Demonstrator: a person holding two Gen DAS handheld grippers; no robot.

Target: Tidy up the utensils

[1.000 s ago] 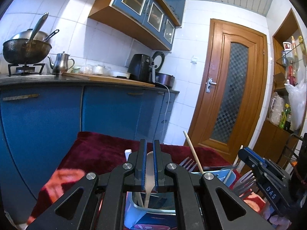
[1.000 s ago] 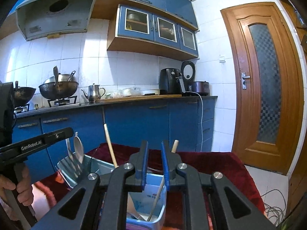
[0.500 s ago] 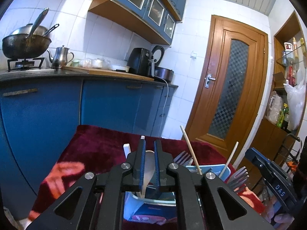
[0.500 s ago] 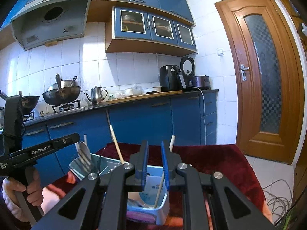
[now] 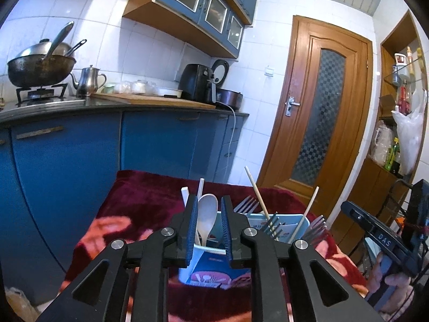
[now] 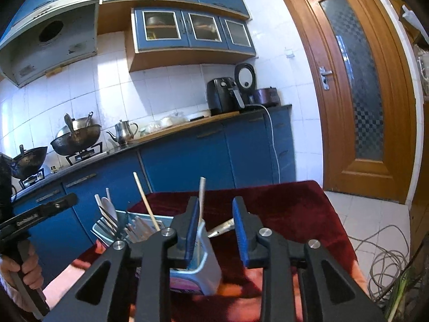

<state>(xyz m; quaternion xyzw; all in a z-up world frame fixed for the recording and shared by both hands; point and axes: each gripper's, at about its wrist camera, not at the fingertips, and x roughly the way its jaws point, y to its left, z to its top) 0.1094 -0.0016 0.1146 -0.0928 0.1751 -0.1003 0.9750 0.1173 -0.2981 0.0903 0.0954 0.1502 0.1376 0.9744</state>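
Note:
A light-blue utensil holder (image 5: 209, 264) stands on a dark red cloth (image 5: 150, 201). In it are forks (image 5: 245, 204), chopsticks (image 5: 256, 189) and a white spoon (image 5: 207, 214). My left gripper (image 5: 209, 205) has its jaws opening around the spoon's bowl, and a gap shows beside the right pad. In the right wrist view the holder (image 6: 207, 263) sits below my right gripper (image 6: 215, 205). Its jaws are opening too. A chopstick (image 6: 201, 196) leans beside the left pad, with nothing else between the pads. A metal utensil (image 6: 221, 228) lies on the cloth behind.
Blue cabinets (image 5: 150, 145) and a counter with a wok (image 5: 40, 69), a kettle (image 5: 88, 81) and an air fryer (image 5: 197, 86) run behind the table. A wooden door (image 6: 356, 88) stands at the right, with cables (image 6: 388, 257) on the floor. A person's hand (image 6: 18, 268) holds the left gripper's handle.
Both pairs of jaws have widened. The spoon and the chopstick, earlier pinched, now stand free in the holder. Both grippers have drawn back a little, and the right one has rolled.

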